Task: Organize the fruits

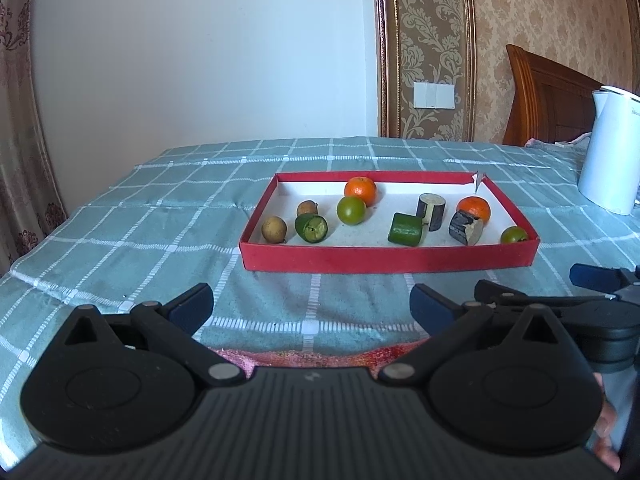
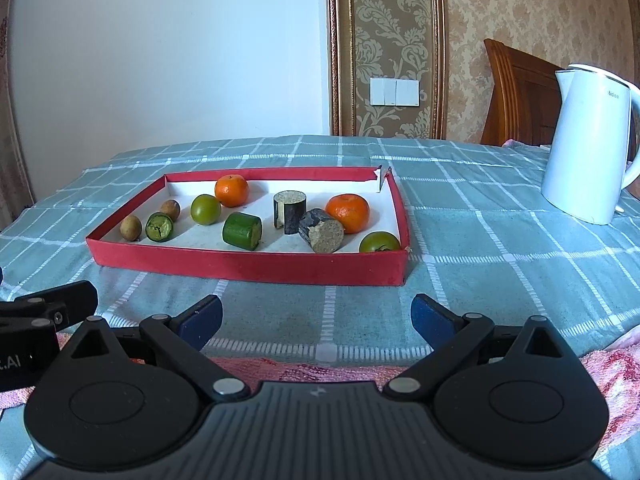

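Your left tongs (image 1: 312, 304) are spread wide and hold nothing; they hover over the near edge of the counter (image 1: 120, 248), which a green checked cloth covers. Your right tongs (image 2: 317, 315) are spread wide too and are empty, just beside the left ones, a little before the tray.

The red tray (image 2: 248, 266) lies in the middle of the counter, and all the fruits are inside it. At its left end you see two brown longans (image 2: 131, 227) and a green cut piece (image 2: 159, 227) just beside them. A green round fruit (image 2: 205, 209) sits near the middle, with an orange (image 2: 231, 190) behind it by the far wall. A second green piece (image 2: 242, 231) lies on its side near the front wall. One dark piece (image 2: 290, 212) stands upright, and another dark piece (image 2: 322, 230) lies tilted, touching the second orange (image 2: 347, 213). A second green fruit (image 2: 379, 242) rests in the near right corner of the tray.

A white kettle (image 2: 588, 148) stands at the right edge of the counter, well apart from the tray.
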Available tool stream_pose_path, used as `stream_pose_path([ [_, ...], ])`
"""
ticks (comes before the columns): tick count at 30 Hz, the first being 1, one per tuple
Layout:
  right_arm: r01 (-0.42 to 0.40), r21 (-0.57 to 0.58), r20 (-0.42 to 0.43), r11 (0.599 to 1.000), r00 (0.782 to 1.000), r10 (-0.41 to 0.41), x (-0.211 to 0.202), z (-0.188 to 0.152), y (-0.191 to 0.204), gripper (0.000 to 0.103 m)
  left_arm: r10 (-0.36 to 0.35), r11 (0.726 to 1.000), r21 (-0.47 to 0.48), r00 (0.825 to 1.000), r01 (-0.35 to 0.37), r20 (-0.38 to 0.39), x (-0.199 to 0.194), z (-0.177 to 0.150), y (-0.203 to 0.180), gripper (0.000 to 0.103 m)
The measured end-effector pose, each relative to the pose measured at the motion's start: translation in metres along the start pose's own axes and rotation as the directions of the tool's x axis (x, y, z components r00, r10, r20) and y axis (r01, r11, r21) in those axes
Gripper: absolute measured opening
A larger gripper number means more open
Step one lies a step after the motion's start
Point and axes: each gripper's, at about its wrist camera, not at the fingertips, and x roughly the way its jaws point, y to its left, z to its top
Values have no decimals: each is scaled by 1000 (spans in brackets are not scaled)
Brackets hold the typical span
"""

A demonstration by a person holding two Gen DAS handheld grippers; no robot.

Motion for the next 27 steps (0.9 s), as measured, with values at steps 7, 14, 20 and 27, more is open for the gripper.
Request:
stream_pose_path([
  [7,-2,-2,-6,1000,1000,2,2,-1,2,101,6,1000,2,1000,-6,1,0,0,0,103],
  [14,-2,-2,-6,1000,1000,2,3,-1,2,101,-2,1000,9,1000,1,9,-4,1,-3,103],
  [20,-4,-2,-11,1000,1000,4,5,-2,3,101,-23,1000,12,1000,23,21,-8,0,-5,103],
  [27,0,0,-10,1000,1000,0,5,-2,3,101,-31,999,15,999,30,28,-10,1,-6,103],
])
